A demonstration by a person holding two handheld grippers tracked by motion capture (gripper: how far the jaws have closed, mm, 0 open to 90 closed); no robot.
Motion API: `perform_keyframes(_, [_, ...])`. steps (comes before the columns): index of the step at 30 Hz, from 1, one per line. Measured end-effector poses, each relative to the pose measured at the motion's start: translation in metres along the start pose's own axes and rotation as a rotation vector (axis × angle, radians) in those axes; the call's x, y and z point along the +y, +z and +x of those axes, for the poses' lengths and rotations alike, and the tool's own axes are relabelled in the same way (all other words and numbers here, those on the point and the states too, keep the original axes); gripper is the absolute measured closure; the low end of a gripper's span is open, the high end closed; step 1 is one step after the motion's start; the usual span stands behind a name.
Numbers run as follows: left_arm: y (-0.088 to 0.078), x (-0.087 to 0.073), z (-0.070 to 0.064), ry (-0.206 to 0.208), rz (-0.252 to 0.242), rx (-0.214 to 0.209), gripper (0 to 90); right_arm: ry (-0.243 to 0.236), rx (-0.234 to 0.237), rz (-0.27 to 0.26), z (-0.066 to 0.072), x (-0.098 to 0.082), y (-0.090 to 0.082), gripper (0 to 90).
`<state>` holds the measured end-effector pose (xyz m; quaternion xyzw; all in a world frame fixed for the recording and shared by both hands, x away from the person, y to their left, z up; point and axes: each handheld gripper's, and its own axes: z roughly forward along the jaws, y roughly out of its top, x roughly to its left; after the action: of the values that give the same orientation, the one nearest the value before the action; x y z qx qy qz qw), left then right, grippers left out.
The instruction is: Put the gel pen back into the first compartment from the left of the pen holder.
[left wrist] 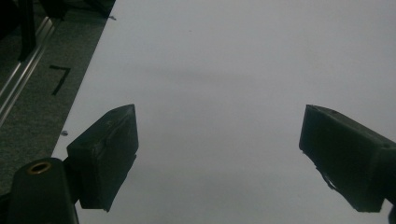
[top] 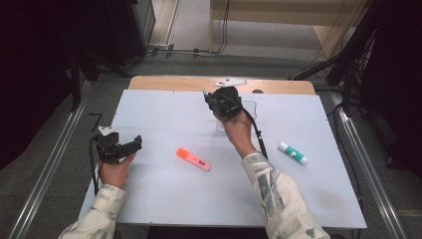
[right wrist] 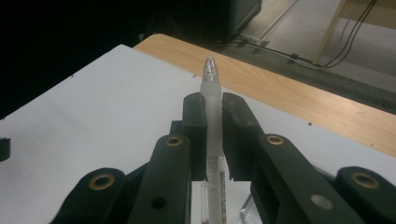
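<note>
The right gripper (right wrist: 214, 135) is clamping a translucent white pen (right wrist: 213, 121) between its jaws, lifted above the far middle of the white table (top: 164, 189), directly over a clear plastic holder (top: 249, 107). The left gripper (top: 130, 144) is resting low at the table's left edge with its jaws spread wide and nothing between them. An orange highlighter (top: 193, 159) is lying between the two hands, and a green-and-white glue stick (top: 292, 153) is lying well off to the right.

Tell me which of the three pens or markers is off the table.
The clear pen, clamped between the right gripper's jaws. The orange highlighter and the green-and-white marker both lie flat on the white table.
</note>
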<state>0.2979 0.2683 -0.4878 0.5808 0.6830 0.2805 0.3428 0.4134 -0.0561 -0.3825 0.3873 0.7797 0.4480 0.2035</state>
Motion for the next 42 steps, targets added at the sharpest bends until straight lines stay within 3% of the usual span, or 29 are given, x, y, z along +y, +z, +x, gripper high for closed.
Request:
perform_keyframes(8, [0.0, 0.0, 0.0, 0.001, 0.001, -0.005, 12.4, 0.008, -0.054, 0.01, -0.018, 0.012, 0.008, 78.6])
perform_keyframes(14, [0.001, 0.0, 0.0, -0.003, 0.002, -0.008, 12.4, 0.021, -0.062, 0.019, -0.028, 0.018, 0.019, 78.6])
perform_keyframes(28, [0.0, 0.0, 0.003, -0.012, 0.007, -0.015, 12.4, 0.021, -0.092, 0.017, -0.04, 0.034, 0.041, 78.4])
perform_keyframes(42, [0.001, -0.001, 0.004, -0.013, 0.013, -0.011, 12.4, 0.011, -0.1, 0.041, -0.044, 0.027, 0.041, 78.1])
